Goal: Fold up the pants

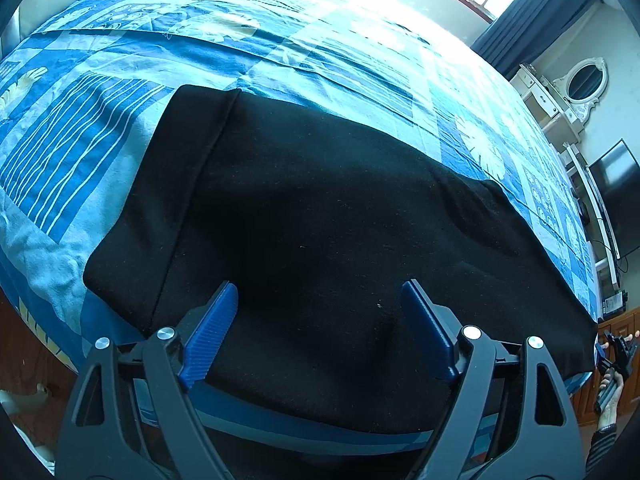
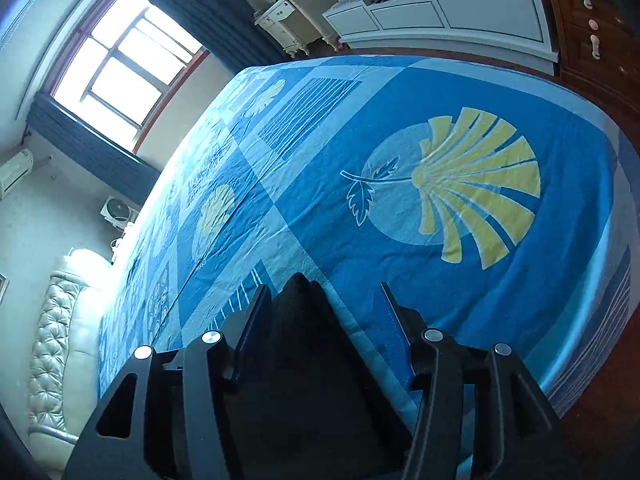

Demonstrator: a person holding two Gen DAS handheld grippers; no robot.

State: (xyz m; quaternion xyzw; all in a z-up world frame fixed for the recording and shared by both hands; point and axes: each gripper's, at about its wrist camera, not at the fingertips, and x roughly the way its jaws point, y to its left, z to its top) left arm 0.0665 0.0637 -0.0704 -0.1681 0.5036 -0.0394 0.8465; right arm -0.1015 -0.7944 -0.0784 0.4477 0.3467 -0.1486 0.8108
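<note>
The black pants (image 1: 320, 216) lie spread on the blue bedspread (image 1: 120, 128), thick, soft and limp, likely to sag and drag unless pinched at hems or corners. The left gripper (image 1: 320, 328) hovers wide open and empty over the near edge; the right gripper (image 2: 322, 304), also open, straddles a raised fabric point at 12 o'clock without visibly pinching it

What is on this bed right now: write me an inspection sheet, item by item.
Surface: bed sheet, blue patchwork with leaf prints, lightly creased.
Job's things: black pants lie flat along the near edge.
Clutter: nothing seen on the sheet.
Grippers: left hand-held gripper open over the pants; right hand-held gripper open, a peak of black cloth between its fingers.
Cables: wires beside the TV.
Surroundings: window, dark curtains, white cabinet, padded headboard.
</note>
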